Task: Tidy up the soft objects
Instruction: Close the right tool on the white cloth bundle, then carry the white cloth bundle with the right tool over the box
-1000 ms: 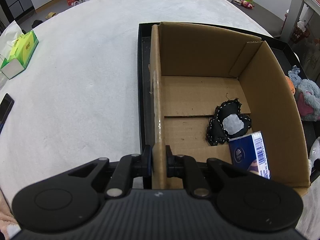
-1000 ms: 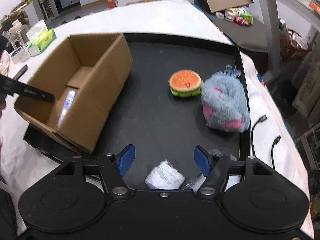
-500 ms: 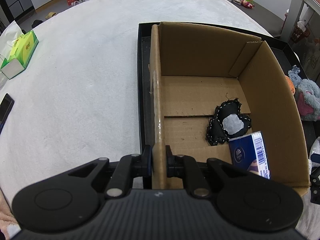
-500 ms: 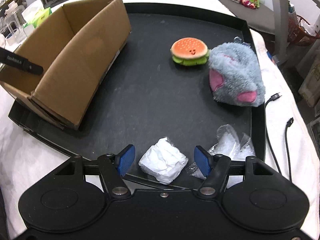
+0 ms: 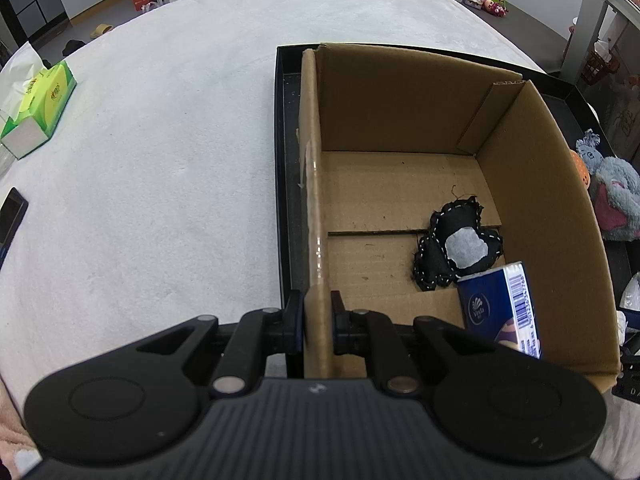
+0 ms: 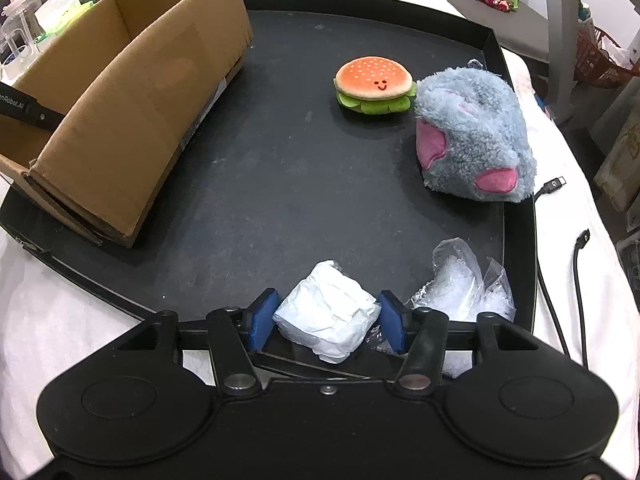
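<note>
A white-clothed worktop (image 6: 60, 320) carries a black tray (image 6: 280, 184). The open brown cardboard box (image 5: 400, 184) is clamped at its near wall by the left tongs (image 5: 318, 316). A blue tissue pack (image 5: 500, 312) inside is partly cut off by the tongs' body. The right tongs (image 6: 326, 318) bracket a crumpled white tissue packet (image 6: 326, 316), both pads at its sides; a firm grip cannot be confirmed.

Left gripper (image 5: 317, 316): black ribbed body, two round housings, silver pivot screws, dark pads. Right gripper (image 6: 326, 320): matte black body, round housings, silver screws, blue pads (image 6: 262, 318). White lettering is seen on one finger.
</note>
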Tool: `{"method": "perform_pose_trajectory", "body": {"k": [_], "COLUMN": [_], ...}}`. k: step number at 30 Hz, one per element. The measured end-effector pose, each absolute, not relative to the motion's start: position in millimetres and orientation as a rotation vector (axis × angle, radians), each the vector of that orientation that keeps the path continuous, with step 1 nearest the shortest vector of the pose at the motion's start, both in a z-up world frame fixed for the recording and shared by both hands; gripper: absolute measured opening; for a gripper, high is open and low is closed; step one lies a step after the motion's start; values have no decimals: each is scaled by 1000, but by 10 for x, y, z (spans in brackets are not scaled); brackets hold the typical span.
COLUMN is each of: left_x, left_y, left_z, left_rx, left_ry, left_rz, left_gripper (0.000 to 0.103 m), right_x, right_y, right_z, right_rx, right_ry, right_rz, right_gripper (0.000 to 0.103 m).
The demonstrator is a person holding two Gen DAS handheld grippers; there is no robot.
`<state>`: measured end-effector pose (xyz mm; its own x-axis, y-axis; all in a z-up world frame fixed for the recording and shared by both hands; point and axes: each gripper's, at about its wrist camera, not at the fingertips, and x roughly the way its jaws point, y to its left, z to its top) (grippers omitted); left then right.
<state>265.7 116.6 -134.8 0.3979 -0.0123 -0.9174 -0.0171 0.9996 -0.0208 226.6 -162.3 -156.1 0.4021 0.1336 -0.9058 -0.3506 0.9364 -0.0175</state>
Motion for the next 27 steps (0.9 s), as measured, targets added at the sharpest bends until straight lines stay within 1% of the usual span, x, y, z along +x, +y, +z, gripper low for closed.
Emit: {"method": "perform_pose_trajectory", "body": {"k": [12,27], "left_x": [2657,2655], "left_y": [1167,1195], "left_z": [-1348,-1371], "left_rx": [-27,-38], "left_ry": [1161,1164], "left_rz": [4,2], "left_gripper": [11,11], "right_x": [2200,2410], "right_y": [-1514,-1210], "right_z": [-1451,-872], "right_rx": [-242,-230], "right_ry": [1075,958], "right_rz": [357,417], "right_gripper": [52,52]}}
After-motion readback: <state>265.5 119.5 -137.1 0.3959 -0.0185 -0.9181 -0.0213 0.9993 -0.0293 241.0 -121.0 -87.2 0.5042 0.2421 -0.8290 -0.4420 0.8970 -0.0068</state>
